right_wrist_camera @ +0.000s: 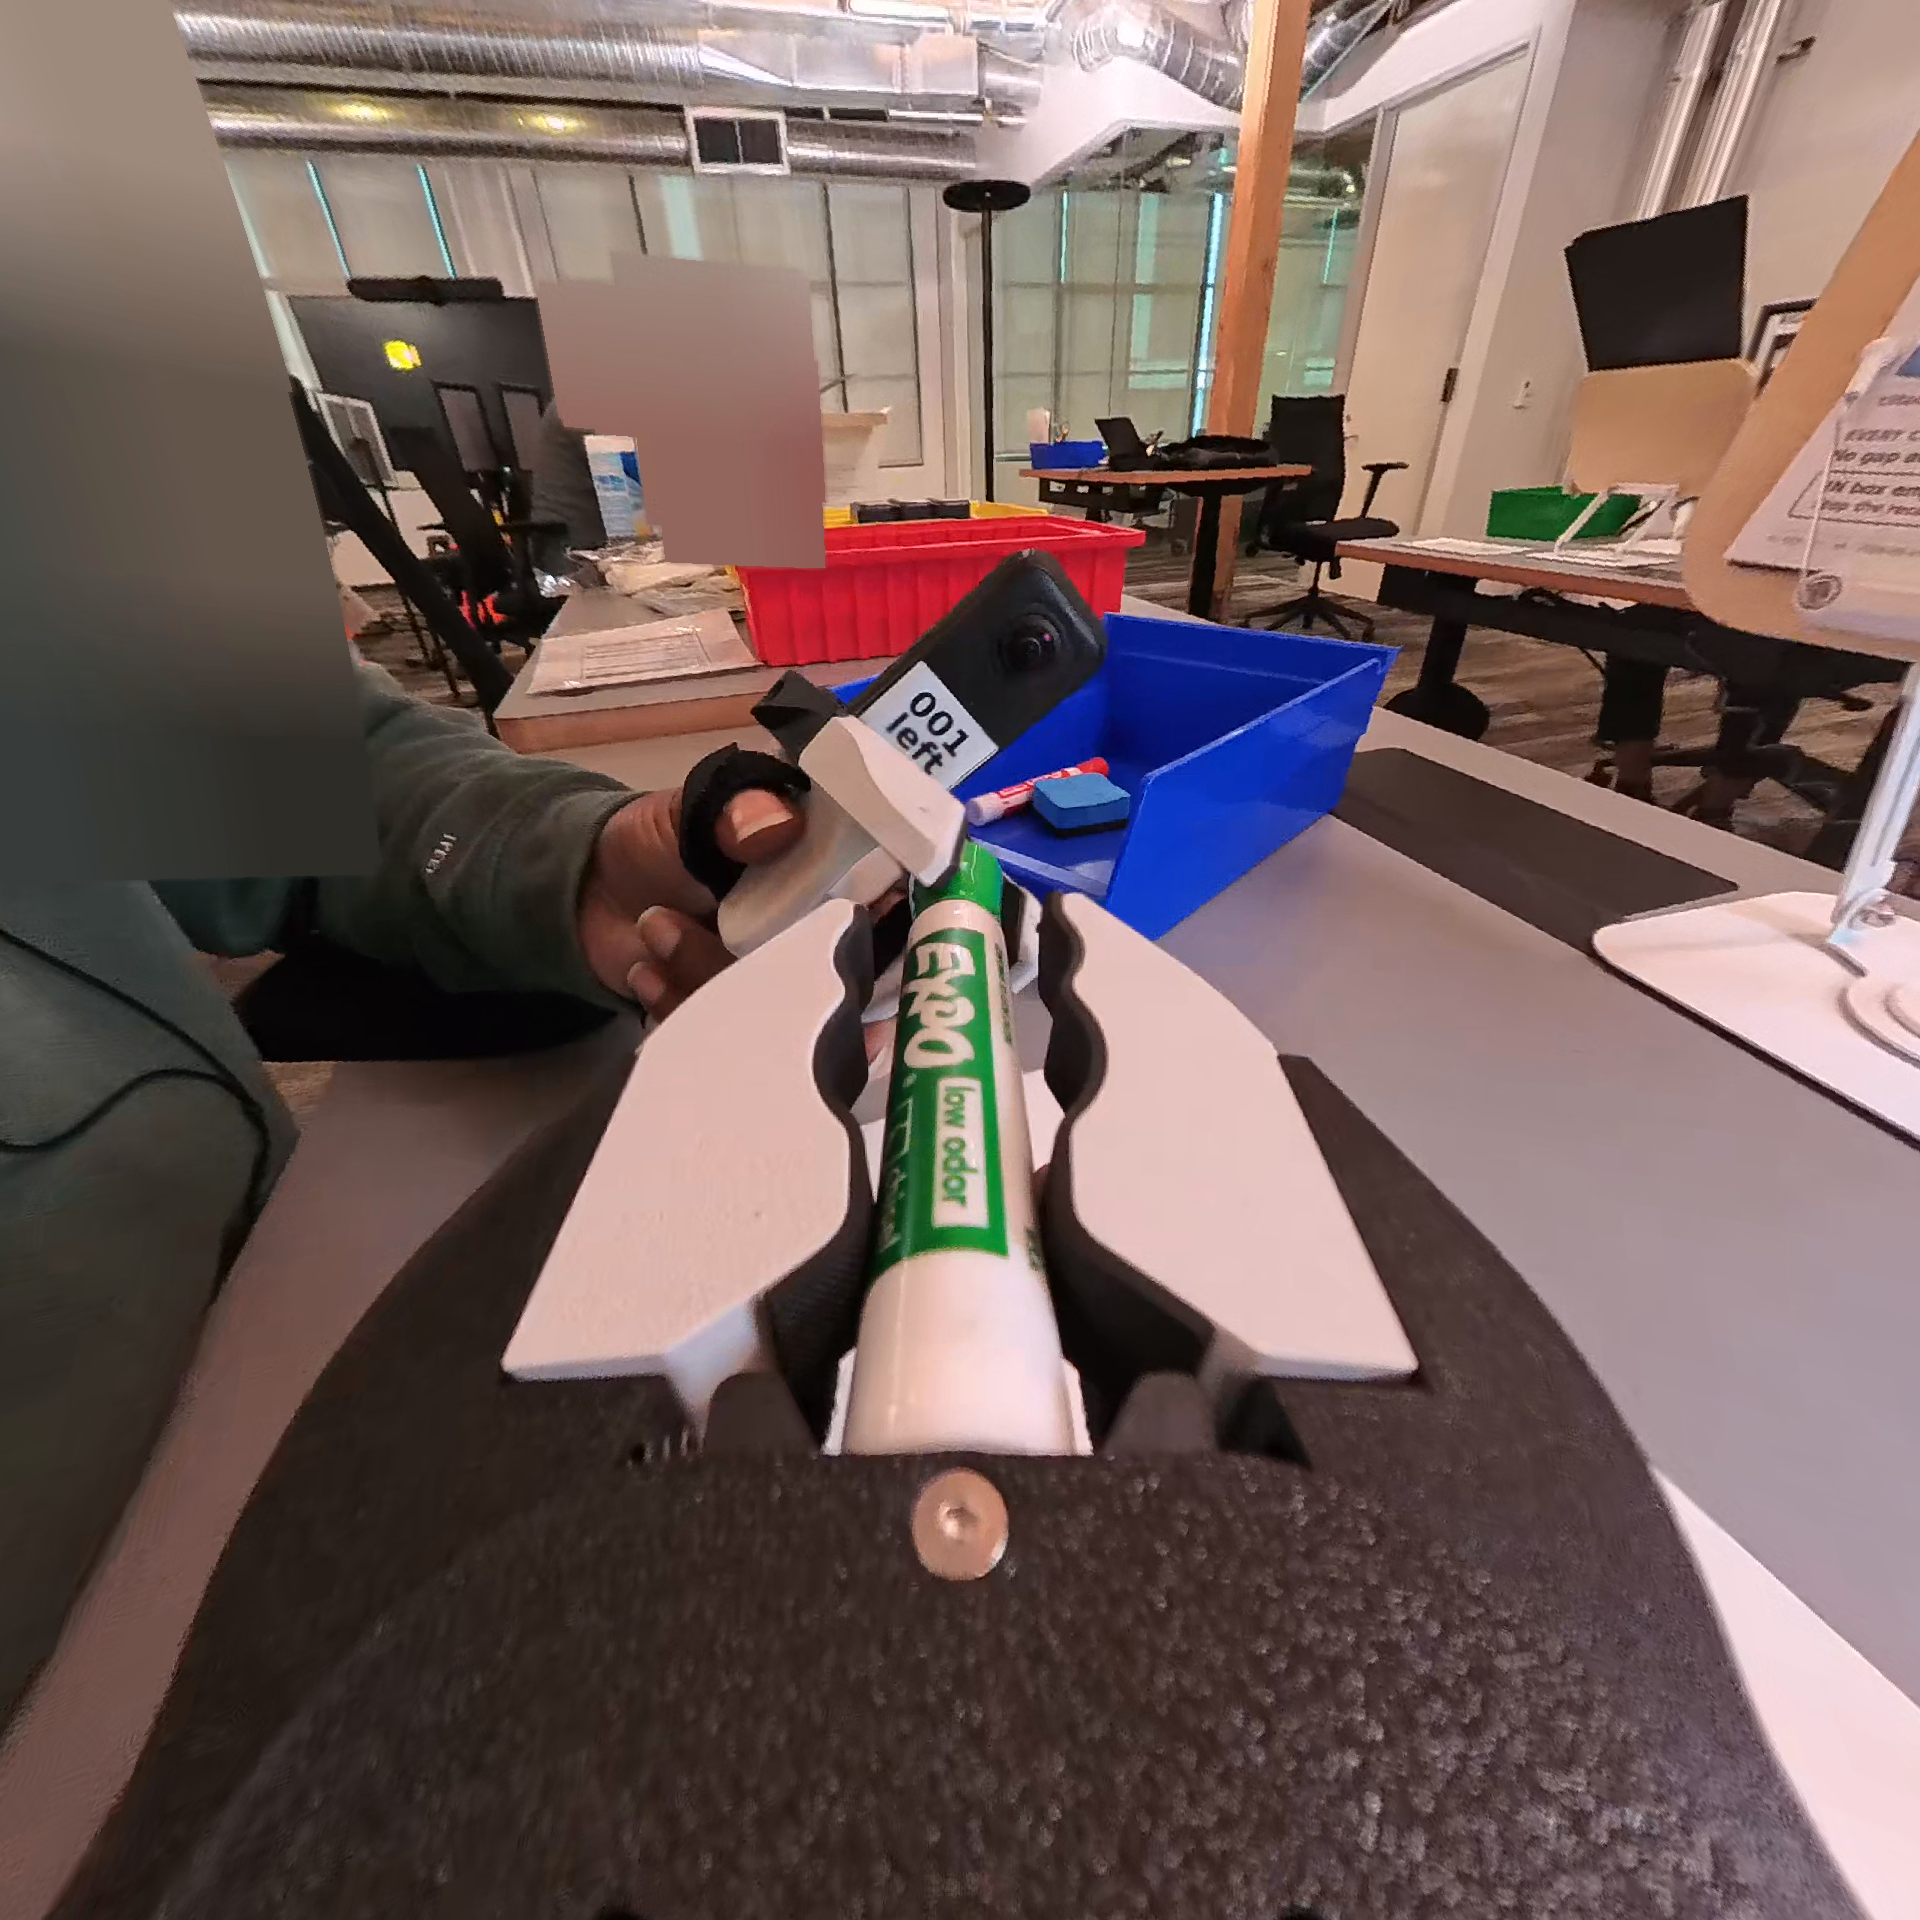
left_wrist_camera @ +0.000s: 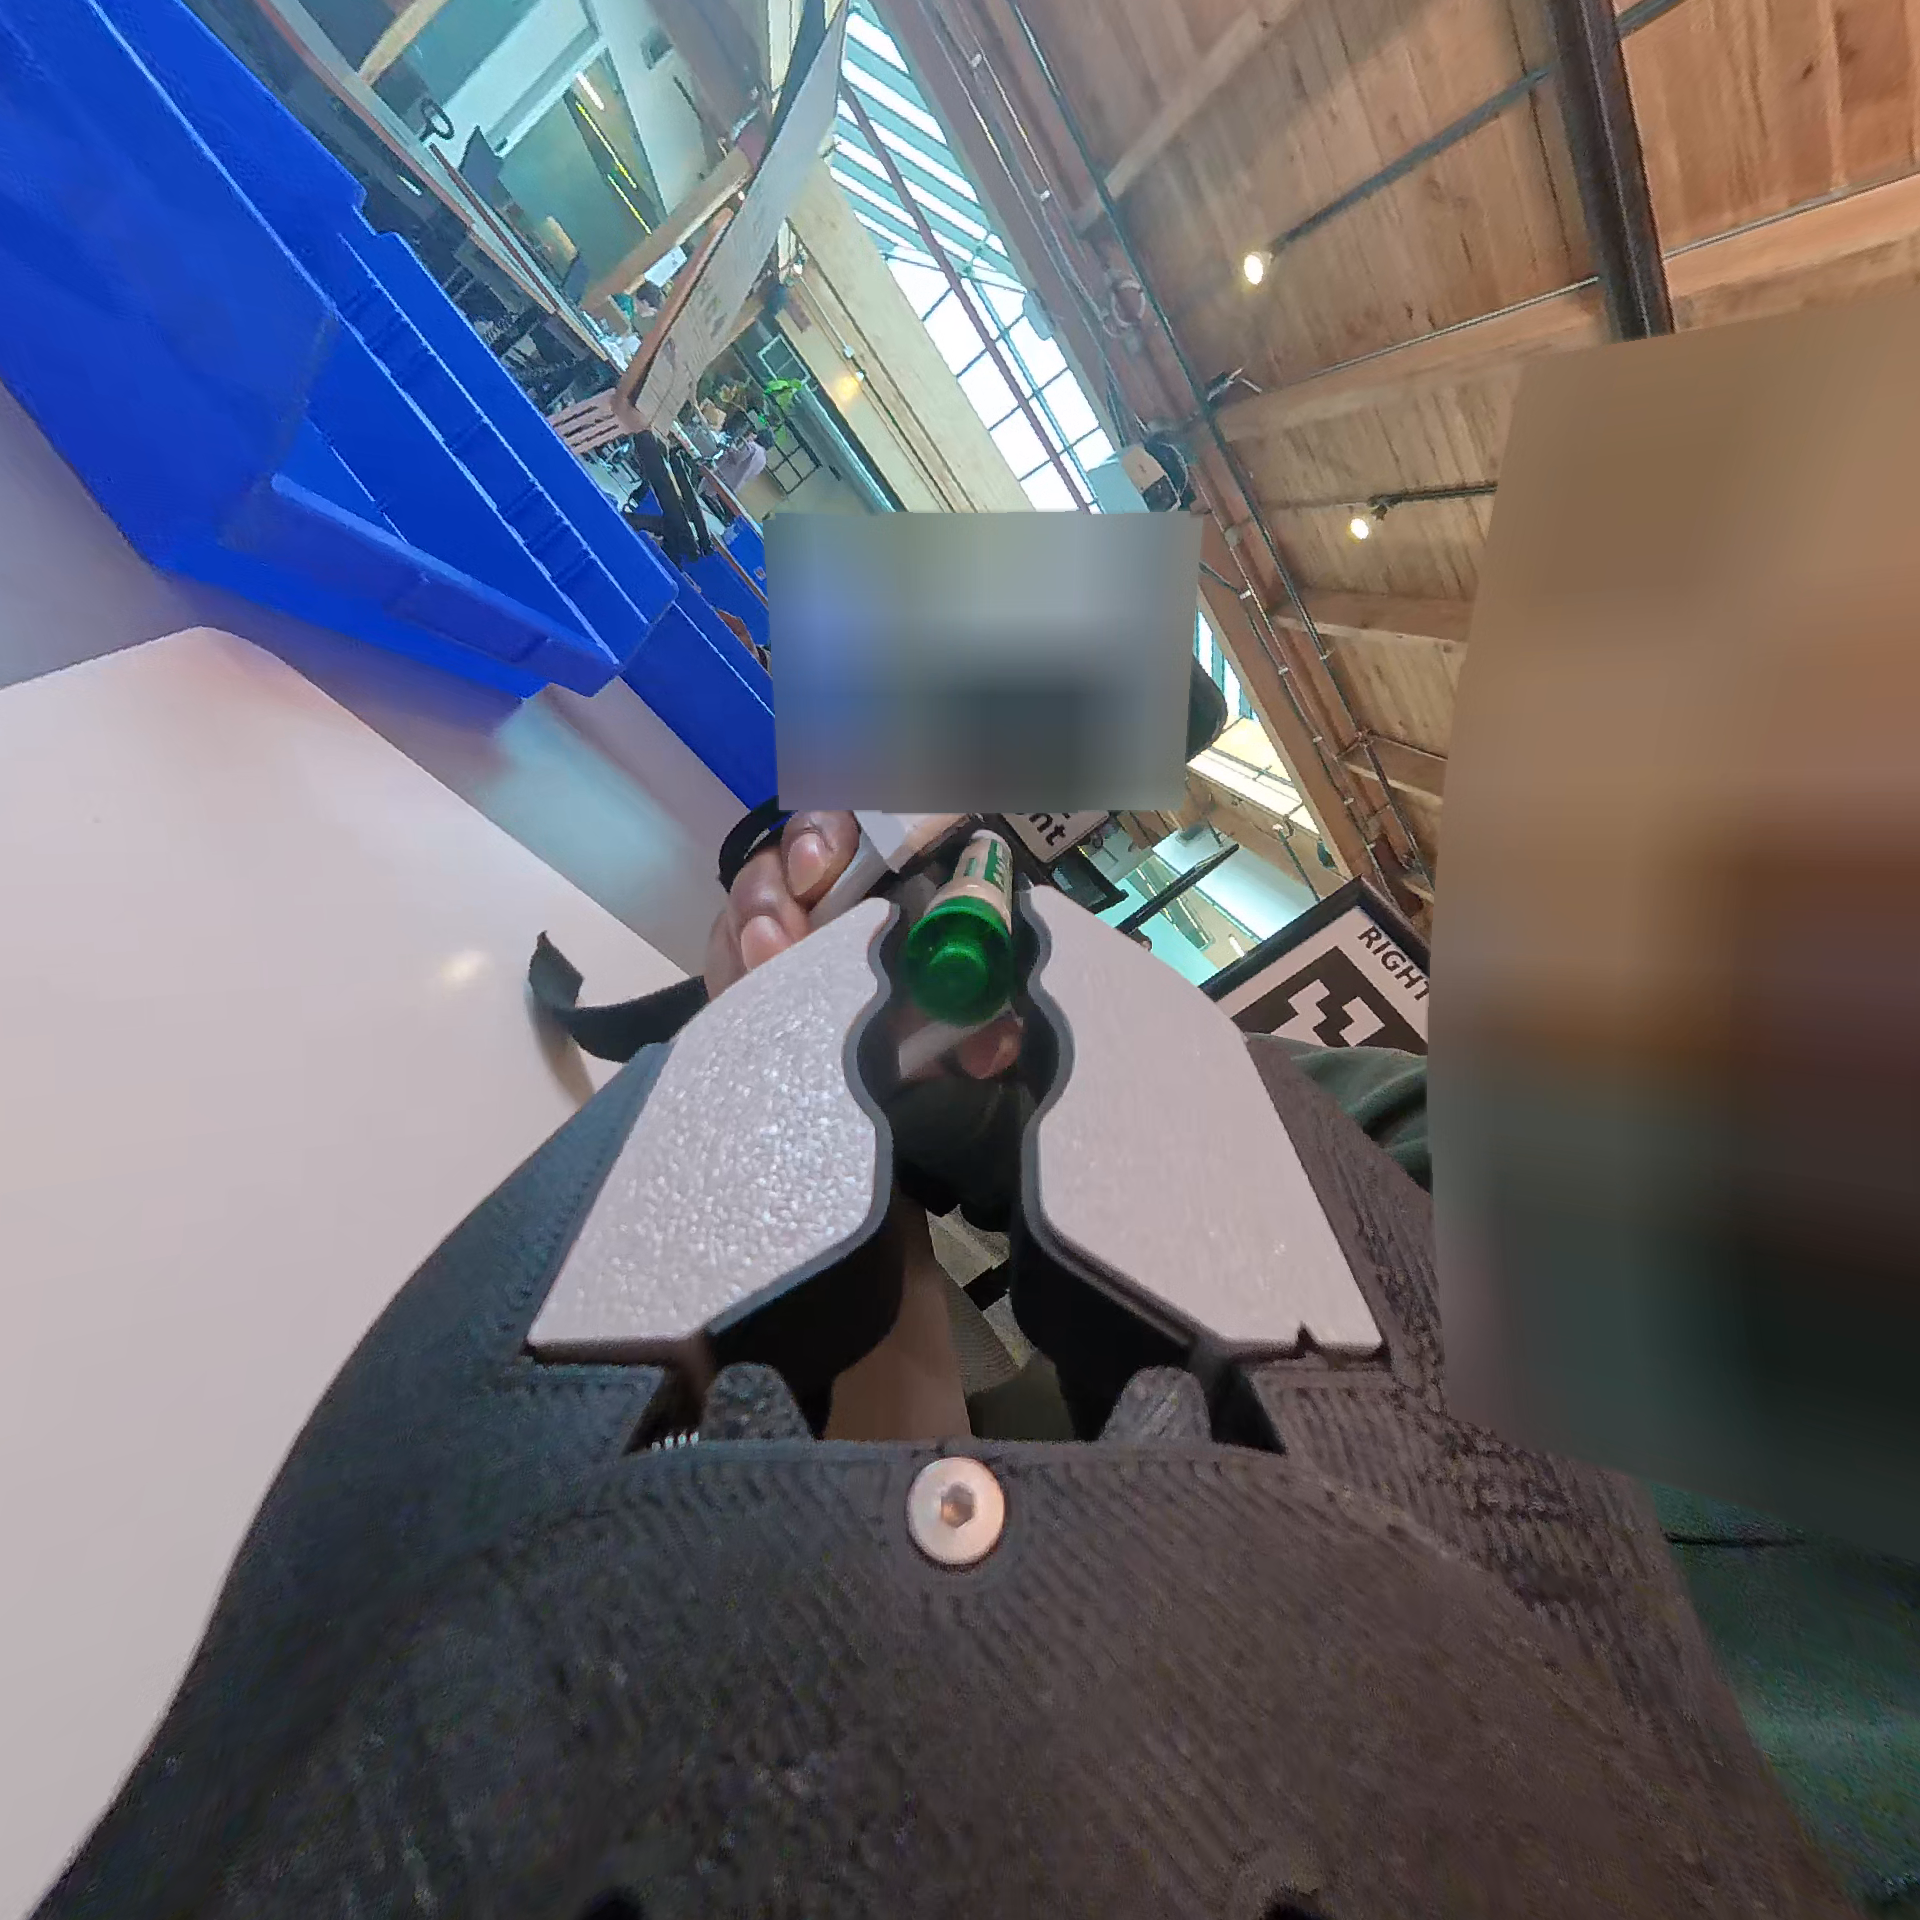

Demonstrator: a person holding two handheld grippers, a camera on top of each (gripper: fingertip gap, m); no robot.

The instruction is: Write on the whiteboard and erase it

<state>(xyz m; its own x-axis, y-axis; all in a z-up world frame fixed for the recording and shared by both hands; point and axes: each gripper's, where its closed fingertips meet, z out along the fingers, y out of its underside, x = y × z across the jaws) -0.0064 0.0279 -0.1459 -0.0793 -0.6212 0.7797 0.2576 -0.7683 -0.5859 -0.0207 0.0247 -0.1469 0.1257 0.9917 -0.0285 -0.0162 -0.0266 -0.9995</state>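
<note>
A green-and-white marker (right_wrist_camera: 951, 1164) lies lengthwise between the fingers of my right gripper (right_wrist_camera: 945, 920), which is shut on its barrel. My left gripper (left_wrist_camera: 961, 935) faces it and is shut on the marker's green cap (left_wrist_camera: 956, 961). In the right wrist view the left gripper (right_wrist_camera: 904, 831) shows just ahead, its white fingers clamped on the cap end. Both are held above the grey table. A white board (left_wrist_camera: 239, 987) lies flat under the left gripper; it also shows at the lower right of the right wrist view (right_wrist_camera: 1808, 1704). A blue eraser (right_wrist_camera: 1081, 805) lies in a blue bin (right_wrist_camera: 1257, 758).
A red marker (right_wrist_camera: 1039, 788) lies beside the eraser in the bin. A red bin (right_wrist_camera: 935, 592) stands behind it. Stacked blue bins (left_wrist_camera: 343, 395) border the board. A white stand base (right_wrist_camera: 1725, 966) and a dark mat (right_wrist_camera: 1527, 842) lie to the right. A person's hand (right_wrist_camera: 665, 883) holds the left gripper. Only a small space, under 4 cm, lies between the two pairs of fingers.
</note>
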